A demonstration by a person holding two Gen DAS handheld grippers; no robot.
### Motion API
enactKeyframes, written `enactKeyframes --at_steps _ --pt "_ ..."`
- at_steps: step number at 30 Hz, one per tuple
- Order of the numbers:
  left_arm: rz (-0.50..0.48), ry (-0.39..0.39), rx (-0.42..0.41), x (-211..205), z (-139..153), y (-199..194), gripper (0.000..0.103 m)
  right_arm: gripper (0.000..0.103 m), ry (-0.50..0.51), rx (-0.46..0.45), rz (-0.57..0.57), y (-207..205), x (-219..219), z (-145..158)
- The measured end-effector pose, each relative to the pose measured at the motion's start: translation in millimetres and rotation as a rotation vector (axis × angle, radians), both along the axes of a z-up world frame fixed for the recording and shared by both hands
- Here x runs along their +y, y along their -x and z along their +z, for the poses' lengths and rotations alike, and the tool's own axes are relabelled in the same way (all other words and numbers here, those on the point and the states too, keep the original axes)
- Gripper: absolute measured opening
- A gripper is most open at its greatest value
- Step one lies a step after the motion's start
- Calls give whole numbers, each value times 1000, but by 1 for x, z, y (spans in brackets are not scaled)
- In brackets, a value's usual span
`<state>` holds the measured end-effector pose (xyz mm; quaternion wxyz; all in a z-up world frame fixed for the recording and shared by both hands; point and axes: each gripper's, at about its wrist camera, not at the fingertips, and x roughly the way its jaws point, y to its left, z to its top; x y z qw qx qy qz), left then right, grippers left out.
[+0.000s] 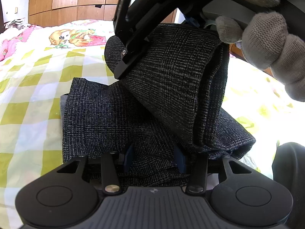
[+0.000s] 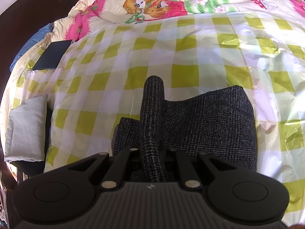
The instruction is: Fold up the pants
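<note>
Dark tweed pants (image 1: 106, 118) lie partly folded on the checked bed sheet (image 1: 28, 99). My left gripper (image 1: 154, 159) sits at their near edge, its blue pads (image 1: 127, 158) pressed on a thick bunch of the cloth. A folded end of the pants (image 1: 175, 72) hangs lifted above the rest. One black finger (image 1: 131, 53) of the right gripper lies against it, held by a grey-gloved hand (image 1: 266, 38). In the right wrist view my right gripper (image 2: 152, 152) is shut on that fold (image 2: 152, 114), which hides its pads. The rest of the pants (image 2: 209, 118) lies below.
A cartoon-print quilt (image 2: 152, 2) covers the far side of the bed. A dark tablet (image 2: 51, 55) and a folded grey cloth (image 2: 26, 129) lie at the bed's left edge. Wooden wardrobe doors (image 1: 76, 0) stand behind. A dark-clothed leg (image 1: 289, 171) is at lower right.
</note>
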<state>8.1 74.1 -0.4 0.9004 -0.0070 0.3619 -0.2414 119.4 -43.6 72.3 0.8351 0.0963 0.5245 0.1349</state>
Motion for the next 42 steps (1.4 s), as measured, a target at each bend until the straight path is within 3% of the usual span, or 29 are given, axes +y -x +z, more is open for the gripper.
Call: enactKeyframes --at_steps 14,18,22,28,31,36,40,42 --pt "-22 -31 -19 -6 2 4 59 13 32 41 27 -10 9 -7" --pt "-27 -32 -19 -7 3 4 59 17 60 43 68 -8 14 -4" --pt "-31 -32 -18 -7 2 4 59 27 62 58 104 -2 19 0" --pt "-44 -41 -26 -4 2 6 59 39 13 85 148 2 31 2" --pt "-60 -37 -37 3 2 14 60 39 -55 102 180 8 35 4" --pt "-42 -45 -21 14 5 32 60 39 -117 49 195 21 26 12" --pt "26 -119 -41 19 11 46 60 39 -87 -18 175 31 6 17" --pt "57 -109 -43 25 17 51 60 39 -66 -40 162 34 -6 16"
